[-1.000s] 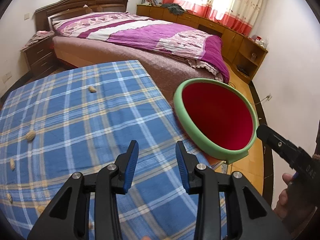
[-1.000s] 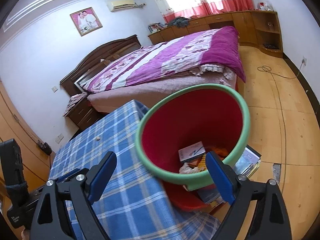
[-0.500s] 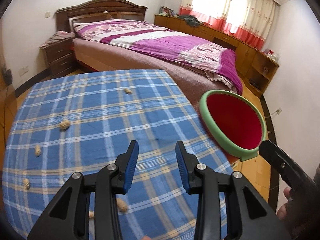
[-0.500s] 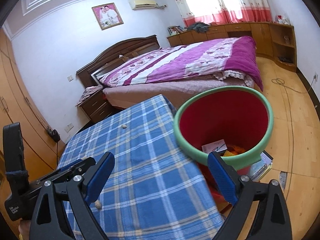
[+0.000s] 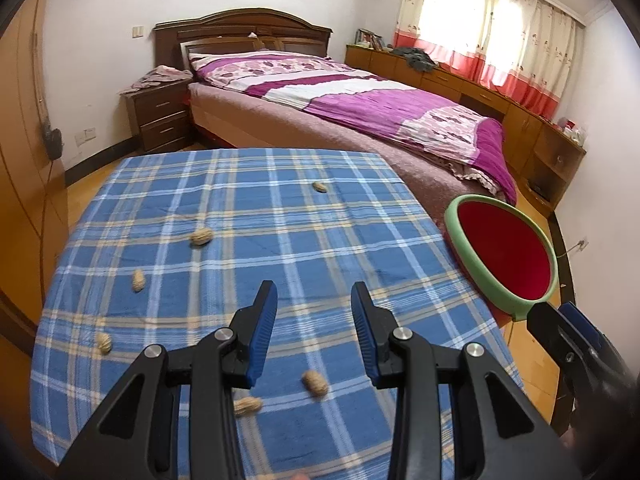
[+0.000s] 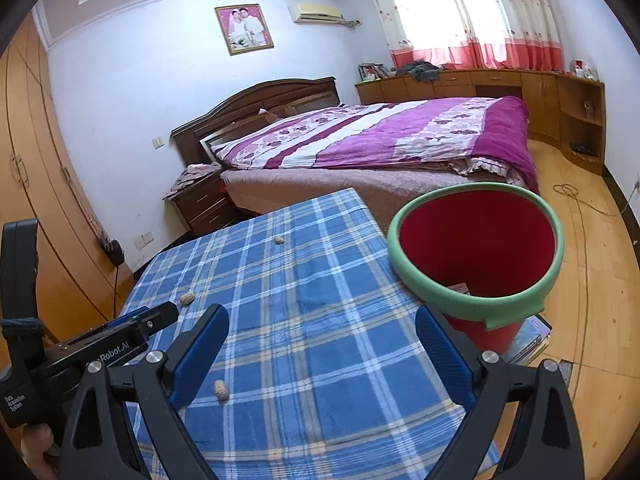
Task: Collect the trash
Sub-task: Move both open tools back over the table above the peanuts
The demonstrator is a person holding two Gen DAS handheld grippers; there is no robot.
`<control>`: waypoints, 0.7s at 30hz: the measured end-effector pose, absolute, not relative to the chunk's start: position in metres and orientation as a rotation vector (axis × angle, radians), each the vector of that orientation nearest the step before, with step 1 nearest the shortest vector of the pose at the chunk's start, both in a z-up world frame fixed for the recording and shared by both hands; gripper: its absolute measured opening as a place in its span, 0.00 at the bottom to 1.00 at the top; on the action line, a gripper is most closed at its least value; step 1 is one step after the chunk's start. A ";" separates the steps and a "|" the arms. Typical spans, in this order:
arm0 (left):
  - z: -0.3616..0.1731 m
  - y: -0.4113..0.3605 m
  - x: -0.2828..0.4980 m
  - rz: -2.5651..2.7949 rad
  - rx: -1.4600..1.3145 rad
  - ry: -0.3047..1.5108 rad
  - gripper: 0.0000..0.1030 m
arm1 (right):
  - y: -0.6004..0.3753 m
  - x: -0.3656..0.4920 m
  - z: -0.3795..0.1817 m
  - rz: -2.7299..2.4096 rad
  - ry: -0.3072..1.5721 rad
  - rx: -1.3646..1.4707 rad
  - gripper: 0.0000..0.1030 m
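Several peanut shells lie on the blue plaid tablecloth: one at the far side, one left of middle, one near my fingers. A red bin with a green rim stands off the table's right edge; it also shows in the right wrist view with some trash inside. My left gripper is open and empty above the near part of the table. My right gripper is wide open and empty, left of the bin, with a peanut shell below it.
A bed with a purple cover stands beyond the table. A dark nightstand is at the bed's left. Low wooden cabinets run under the window. A cable lies on the wooden floor beside the bin.
Both grippers have pulled back and up from the bin towards the table's near side. More of the table and several more peanut shells have come into view.
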State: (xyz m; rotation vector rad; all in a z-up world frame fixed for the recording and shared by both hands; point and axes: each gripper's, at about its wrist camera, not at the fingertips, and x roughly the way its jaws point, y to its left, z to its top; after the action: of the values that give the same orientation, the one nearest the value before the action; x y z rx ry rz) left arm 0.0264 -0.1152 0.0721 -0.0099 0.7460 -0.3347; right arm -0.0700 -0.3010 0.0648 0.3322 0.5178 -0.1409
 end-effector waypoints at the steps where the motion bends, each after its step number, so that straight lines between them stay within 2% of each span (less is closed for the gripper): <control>1: 0.072 -0.113 0.025 -0.328 -0.010 0.743 0.37 | -0.298 -0.070 0.064 -0.137 0.519 0.327 0.94; 21: 0.074 -0.083 0.012 -0.264 -0.023 0.709 0.37 | -0.272 -0.075 0.067 -0.119 0.518 0.289 0.94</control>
State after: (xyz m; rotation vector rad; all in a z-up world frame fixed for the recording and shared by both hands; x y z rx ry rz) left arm 0.0119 -0.0831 0.0741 -0.0235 0.7085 -0.2638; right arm -0.0753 -0.2723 0.0671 0.2891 0.5181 -0.1190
